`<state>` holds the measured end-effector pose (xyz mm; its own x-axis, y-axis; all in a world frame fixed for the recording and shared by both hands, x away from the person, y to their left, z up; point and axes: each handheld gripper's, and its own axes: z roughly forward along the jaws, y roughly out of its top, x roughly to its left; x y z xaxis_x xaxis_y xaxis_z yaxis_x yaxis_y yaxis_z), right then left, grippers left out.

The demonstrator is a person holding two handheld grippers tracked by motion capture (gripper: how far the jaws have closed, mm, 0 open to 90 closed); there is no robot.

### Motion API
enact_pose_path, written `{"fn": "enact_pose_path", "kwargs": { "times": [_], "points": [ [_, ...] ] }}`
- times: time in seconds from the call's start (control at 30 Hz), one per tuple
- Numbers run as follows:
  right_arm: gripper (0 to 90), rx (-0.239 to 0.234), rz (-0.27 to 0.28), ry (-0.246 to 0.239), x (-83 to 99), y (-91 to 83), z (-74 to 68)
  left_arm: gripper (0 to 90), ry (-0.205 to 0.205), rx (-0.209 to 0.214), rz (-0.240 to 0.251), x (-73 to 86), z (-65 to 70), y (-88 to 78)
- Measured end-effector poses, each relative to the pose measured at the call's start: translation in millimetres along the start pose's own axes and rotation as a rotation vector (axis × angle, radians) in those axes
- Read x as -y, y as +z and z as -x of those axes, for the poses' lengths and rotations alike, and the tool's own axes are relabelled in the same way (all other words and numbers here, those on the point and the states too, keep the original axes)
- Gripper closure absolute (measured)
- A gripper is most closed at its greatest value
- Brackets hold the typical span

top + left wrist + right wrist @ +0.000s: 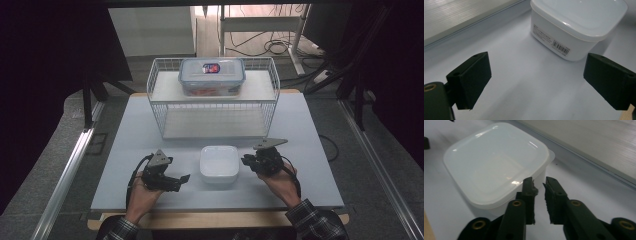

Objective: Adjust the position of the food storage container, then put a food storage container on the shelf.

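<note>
A white square lidded container (219,163) sits on the pale table (300,130) between my two grippers. My left gripper (182,181) rests to its left with the jaws spread wide and nothing between them; in the left gripper view (539,82) the container (579,25), with a barcode label on its side, lies just ahead. My right gripper (246,161) is at the container's right edge. In the right gripper view (539,183) its jaws stand a narrow gap apart and hold nothing, their tips close beside the container's (494,165) lid rim and corner tab.
A white wire basket (155,100) stands at the back of the table, open toward me, its lower shelf bare. On top of it sits a clear box with a blue-rimmed lid (212,75). Cables lie on the floor beyond.
</note>
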<state>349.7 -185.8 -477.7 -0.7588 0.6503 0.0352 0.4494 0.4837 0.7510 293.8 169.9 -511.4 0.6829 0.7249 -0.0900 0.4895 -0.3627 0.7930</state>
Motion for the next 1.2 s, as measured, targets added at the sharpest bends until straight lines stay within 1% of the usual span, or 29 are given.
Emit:
{"fn": "enact_pose_path", "kwargs": {
  "times": [0.03, 0.07, 0.1, 0.13, 0.17, 0.2, 0.27, 0.3, 0.33, 0.37, 0.4, 0.43, 0.47, 0.53, 0.57, 0.6, 0.63, 0.67, 0.73, 0.83, 0.9, 0.93, 0.97, 1.0, 1.03, 1.07, 1.1, 1.13, 1.2],
  "points": [
    [72.1, -0.01, 0.012, -0.001, 0.5, -1.8, 0.3, 6.4, 0.006, 0.002, -0.004, -0.2, 1.2, 0.5],
    [72.1, -0.01, 0.012, -0.001, 0.5, -1.8, 0.3, 6.1, 0.006, 0.002, -0.004, -0.2, 1.2, 0.5],
    [63.1, -0.006, 0.021, -0.002, 1.7, -5.2, 1.0, 5.6, 0.018, 0.002, -0.01, -0.6, 3.1, 1.5],
    [63.1, -0.006, 0.021, -0.002, 1.7, -5.2, 1.0, 5.3, 0.018, 0.002, -0.01, -0.6, 3.1, 1.5],
    [55.3, -0.01, 0.03, -0.011, 3.1, -7.7, 1.8, 5.0, 0.025, 0.003, -0.015, -1.1, 4.1, 2.0],
    [55.3, -0.01, 0.03, -0.011, 3.1, -7.7, 1.8, 4.6, 0.025, 0.003, -0.015, -1.1, 4.1, 2.0],
    [46.5, -0.007, 0.028, -0.018, 4.2, -9.8, 1.9, 4.2, 0.025, 0.004, -0.016, -1.2, 3.9, 2.0],
    [39.3, -0.009, 0.038, -0.033, 5.9, -12.2, 2.1, 3.6, 0.022, 0.005, -0.016, -1.0, 3.1, 2.0],
    [36.7, -0.01, 0.041, -0.031, 6.1, -12.8, 1.9, 3.6, 0.022, 0.005, -0.016, -1.0, 2.7, 2.0],
    [36.7, -0.01, 0.041, -0.031, 6.1, -12.8, 1.9, 3.6, 0.015, 0.004, -0.016, -0.9, 2.5, 2.1],
    [26.4, -0.017, 0.055, -0.028, 6.5, -14.4, 1.6, 3.3, 0.015, 0.003, -0.017, -0.8, 2.3, 2.1],
    [26.4, -0.017, 0.055, -0.028, 6.5, -14.4, 1.6, 3.3, 0.016, 0.004, -0.017, -0.7, 2.3, 1.9],
    [18.0, -0.022, 0.072, -0.03, 7.0, -15.4, 1.4, 3.0, 0.018, 0.007, -0.016, -0.7, 2.4, 1.8],
    [11.5, -0.05, 0.074, -0.028, 8.0, -15.2, 1.4, 2.9, 0.027, 0.002, -0.021, -0.3, 2.4, 2.1],
    [8.2, -0.061, 0.064, -0.034, 8.8, -14.1, 1.3, 3.0, 0.028, 0.0, -0.026, 0.1, 2.3, 2.4],
    [8.2, -0.061, 0.064, -0.034, 8.8, -14.1, 1.3, 3.0, 0.028, 0.0, -0.026, 0.1, 2.3, 2.4],
    [6.2, -0.067, 0.046, -0.046, 10.8, -11.3, 0.3, 3.0, 0.026, -0.002, -0.031, 0.9, 1.8, 3.1],
    [5.6, -0.067, 0.044, -0.045, 11.2, -10.6, 0.1, 3.1, 0.026, -0.002, -0.031, 0.9, 1.8, 3.1],
    [4.3, -0.073, 0.047, -0.04, 11.6, -9.6, 0.5, 3.2, 0.016, -0.003, -0.027, 0.9, 0.2, 2.2],
    [2.7, -0.064, 0.054, -0.033, 11.7, -8.9, 1.7, 3.1, 0.003, -0.001, -0.022, 0.6, -1.0, 2.1],
    [2.3, -0.061, 0.045, -0.019, 11.2, -7.9, 2.6, 3.0, -0.024, 0.012, -0.018, -0.9, -3.3, 2.2],
    [2.3, -0.061, 0.045, -0.019, 11.2, -7.9, 2.6, 2.9, -0.024, 0.012, -0.018, -0.9, -3.3, 2.2],
    [2.2, -0.059, 0.021, 0.002, 10.1, -6.0, 3.2, 2.8, -0.033, 0.013, -0.014, -3.4, -4.0, 2.2],
    [2.2, -0.059, 0.021, 0.002, 10.1, -6.0, 3.2, 2.5, -0.033, 0.013, -0.014, -3.4, -4.0, 2.2],
    [1.9, -0.059, 0.019, 0.015, 8.5, -5.5, 2.8, 1.9, -0.051, 0.012, -0.011, -6.8, -4.5, 2.7],
    [1.9, -0.056, 0.018, 0.024, 7.6, -5.5, 2.1, 1.7, -0.066, 0.022, -0.005, -8.7, -5.2, 3.0],
    [1.9, -0.056, 0.018, 0.024, 7.6, -5.5, 2.1, 1.7, -0.066, 0.022, -0.005, -8.7, -5.2, 3.0],
    [2.1, -0.055, 0.019, 0.033, 4.9, -5.7, 1.2, 1.9, -0.091, 0.052, 0.004, -12.9, -5.8, 4.5],
    [6.2, -0.04, -0.006, 0.037, 1.6, -6.3, 0.1, 3.1, -0.099, 0.061, 0.01, -18.6, -5.0, 7.2]
  ]
}}
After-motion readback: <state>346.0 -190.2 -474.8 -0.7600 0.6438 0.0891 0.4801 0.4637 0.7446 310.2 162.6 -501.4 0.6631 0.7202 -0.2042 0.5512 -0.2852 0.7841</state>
